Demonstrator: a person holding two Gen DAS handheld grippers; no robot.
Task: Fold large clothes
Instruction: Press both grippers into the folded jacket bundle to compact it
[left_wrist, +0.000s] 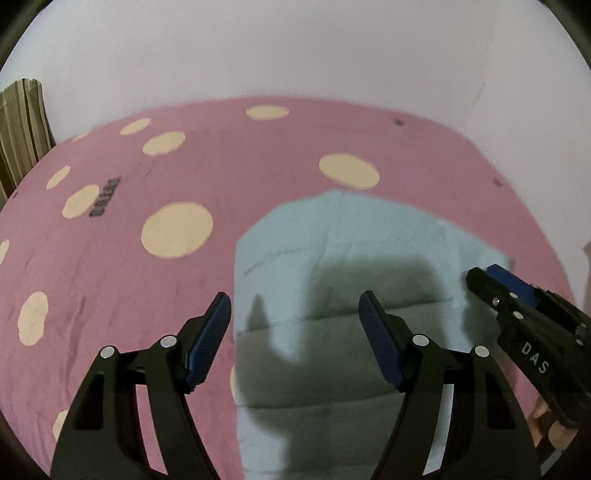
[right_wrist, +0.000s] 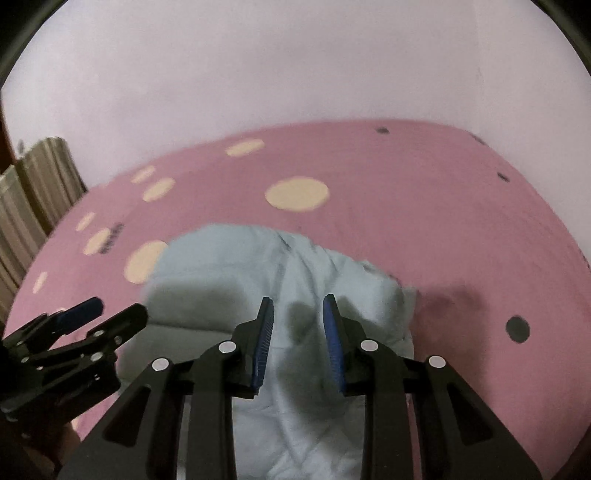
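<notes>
Your left hand-held gripper (left_wrist: 295, 328) is released: its blue-padded fingers (left_wrist: 210, 332) stand wide apart with nothing between them. It hangs above the near left part of the pale blue garment (left_wrist: 354, 251), which lies folded flat on the pink bed cover (left_wrist: 258, 155) with cream dots. The garment's left edge runs just inside the left finger; its far edge lies ahead of the fingertips. The gripper's shadow falls on the cloth.

Your right hand-held gripper (right_wrist: 298, 328) has its fingers set narrowly apart, and no cloth is pinched between the pads. It hangs over the garment's right portion, where the fabric is creased and bunched toward the right edge. In the right wrist view, the left gripper shows at the lower left, beside the garment's left edge. A striped curtain (right_wrist: 40, 184) hangs at the far left.
</notes>
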